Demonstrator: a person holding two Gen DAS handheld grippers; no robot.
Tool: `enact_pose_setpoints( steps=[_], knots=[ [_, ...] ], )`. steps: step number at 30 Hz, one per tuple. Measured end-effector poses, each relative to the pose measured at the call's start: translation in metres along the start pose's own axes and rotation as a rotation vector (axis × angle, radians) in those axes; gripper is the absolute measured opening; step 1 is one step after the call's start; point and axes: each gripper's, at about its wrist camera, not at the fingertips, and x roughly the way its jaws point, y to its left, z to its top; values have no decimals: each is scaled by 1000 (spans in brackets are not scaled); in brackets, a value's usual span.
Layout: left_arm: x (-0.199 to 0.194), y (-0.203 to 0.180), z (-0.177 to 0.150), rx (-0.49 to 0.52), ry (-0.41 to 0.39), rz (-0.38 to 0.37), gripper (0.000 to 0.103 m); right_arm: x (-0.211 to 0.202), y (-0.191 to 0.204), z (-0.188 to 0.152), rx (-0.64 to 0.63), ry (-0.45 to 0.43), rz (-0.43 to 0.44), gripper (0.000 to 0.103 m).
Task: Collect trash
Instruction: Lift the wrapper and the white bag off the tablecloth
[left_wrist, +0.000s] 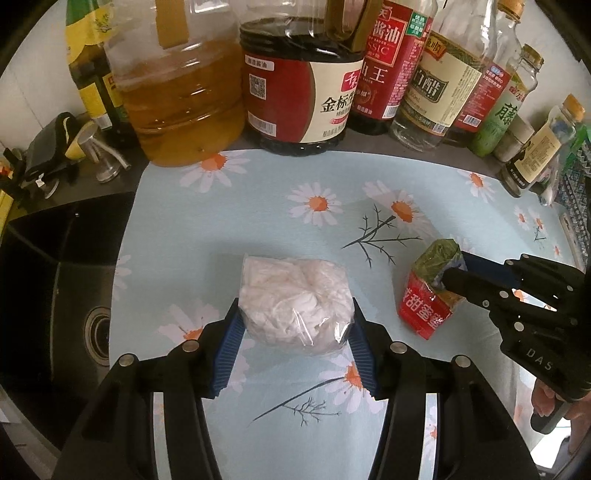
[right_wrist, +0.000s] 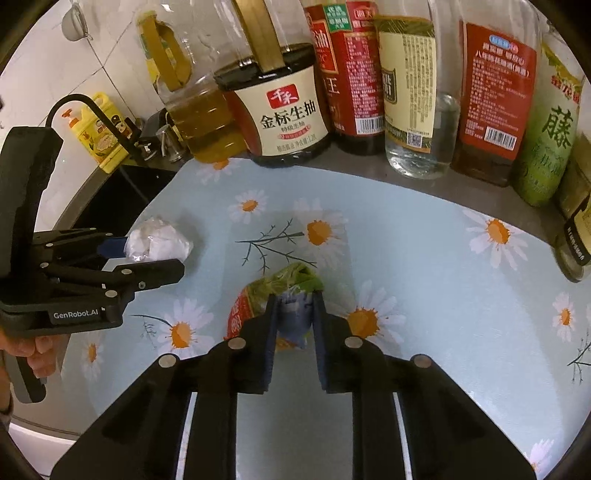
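Note:
A clear plastic bag stuffed with crumpled white tissue (left_wrist: 293, 301) lies on the daisy-print mat (left_wrist: 332, 229). My left gripper (left_wrist: 295, 317) has its blue pads on both sides of the bag, closed against it. The bag and left gripper (right_wrist: 147, 254) also show in the right wrist view, bag (right_wrist: 159, 240). A crushed red and green snack wrapper (left_wrist: 430, 291) lies to the right. My right gripper (right_wrist: 295, 306) is shut on the wrapper (right_wrist: 266, 291); it shows in the left wrist view (left_wrist: 452, 269).
Large oil jug (left_wrist: 177, 81), soy sauce jar (left_wrist: 299, 85) and several sauce and vinegar bottles (left_wrist: 428, 88) line the back of the counter. A black sink (left_wrist: 55, 280) with its drain lies left of the mat. Small bottles (left_wrist: 532, 151) stand at the right.

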Motion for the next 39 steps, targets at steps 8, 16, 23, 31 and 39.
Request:
enact_pose_setpoints(
  steps=[8, 16, 23, 31, 39],
  knots=[
    [-16, 5, -14, -2, -12, -9, 52, -16, 8, -6, 0, -12, -6, 18],
    [-35, 4, -33, 6, -26, -27, 52, -43, 23, -13, -6, -39, -14, 18],
    [-54, 2, -52, 7, -36, -39, 52, -64, 38, -24, -7, -57, -24, 18],
    [-76, 0, -84, 15, -43, -55, 52, -87, 63, -43, -13, -73, -27, 18],
    [-97, 1, -125, 14, -47, -67, 52, -104, 92, -72, -23, -71, -24, 18]
  ],
)
